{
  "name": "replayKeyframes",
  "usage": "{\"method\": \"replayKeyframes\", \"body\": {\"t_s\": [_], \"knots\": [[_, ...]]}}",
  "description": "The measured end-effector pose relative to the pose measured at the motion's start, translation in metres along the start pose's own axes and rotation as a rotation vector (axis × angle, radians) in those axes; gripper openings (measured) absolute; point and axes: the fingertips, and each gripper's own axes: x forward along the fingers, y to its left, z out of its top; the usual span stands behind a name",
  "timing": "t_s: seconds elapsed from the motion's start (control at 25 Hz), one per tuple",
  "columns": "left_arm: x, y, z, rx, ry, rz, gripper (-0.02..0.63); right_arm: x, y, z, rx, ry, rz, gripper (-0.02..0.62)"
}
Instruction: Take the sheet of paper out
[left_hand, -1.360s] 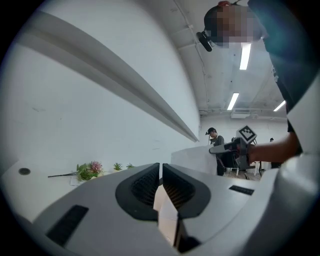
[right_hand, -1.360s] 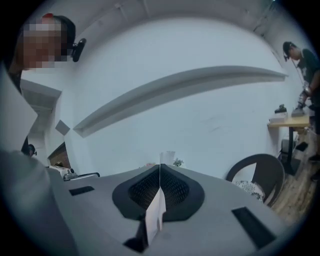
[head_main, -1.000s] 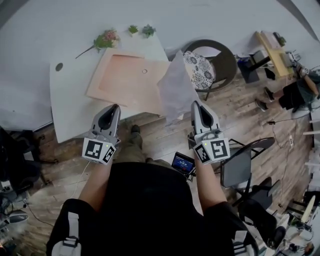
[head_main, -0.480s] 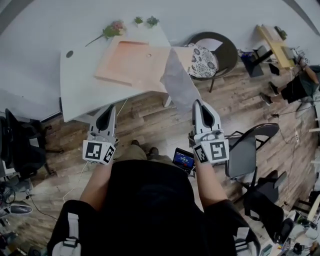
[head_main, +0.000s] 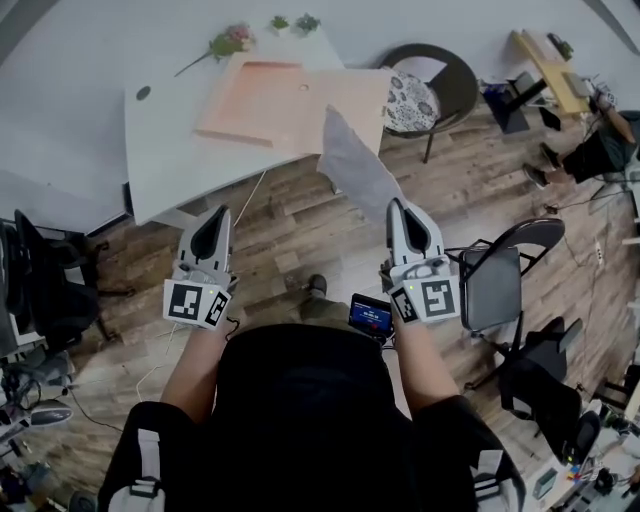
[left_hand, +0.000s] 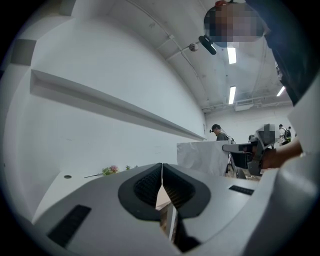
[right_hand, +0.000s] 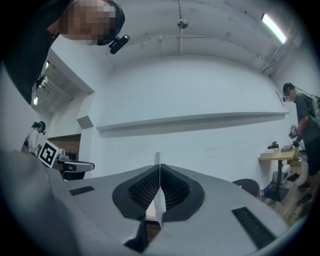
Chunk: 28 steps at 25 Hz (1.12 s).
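Observation:
A pale grey sheet of paper hangs in the air, and my right gripper is shut on its near edge. Seen from the right gripper view, the sheet's thin edge stands upright between the closed jaws of the right gripper. The pink folder lies open on the white table, well beyond both grippers. My left gripper is shut with nothing in it, level with the right one. The left gripper looks toward the sheet at its right.
A flower sprig and small plants lie at the table's far edge. A round chair with a patterned cushion stands right of the table, and a folding chair right of my right gripper. Wood floor lies below.
Both grippers have drawn back from the table over the floor, the right one carrying the sheet. The table and folder now sit farther off.

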Motion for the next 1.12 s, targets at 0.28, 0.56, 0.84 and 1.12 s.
{"method": "replayKeyframes", "body": {"t_s": [0.28, 0.56, 0.84, 1.12], "knots": [[-0.048, 0.000, -0.008, -0.032, -0.005, -0.022, 0.003, -0.028, 0.042, -0.010, -0.005, 0.027, -0.032, 0.012], [-0.117, 0.006, -0.013, -0.043, -0.022, -0.036, 0.003, -0.064, 0.100, -0.024, -0.036, 0.057, -0.036, 0.012], [-0.197, -0.001, -0.029, -0.074, -0.009, -0.027, 0.003, -0.117, 0.148, -0.047, -0.001, 0.097, -0.071, 0.012], [-0.244, -0.012, -0.038, -0.116, -0.011, -0.013, 0.003, -0.153, 0.178, -0.053, 0.002, 0.131, -0.057, 0.012]]}}
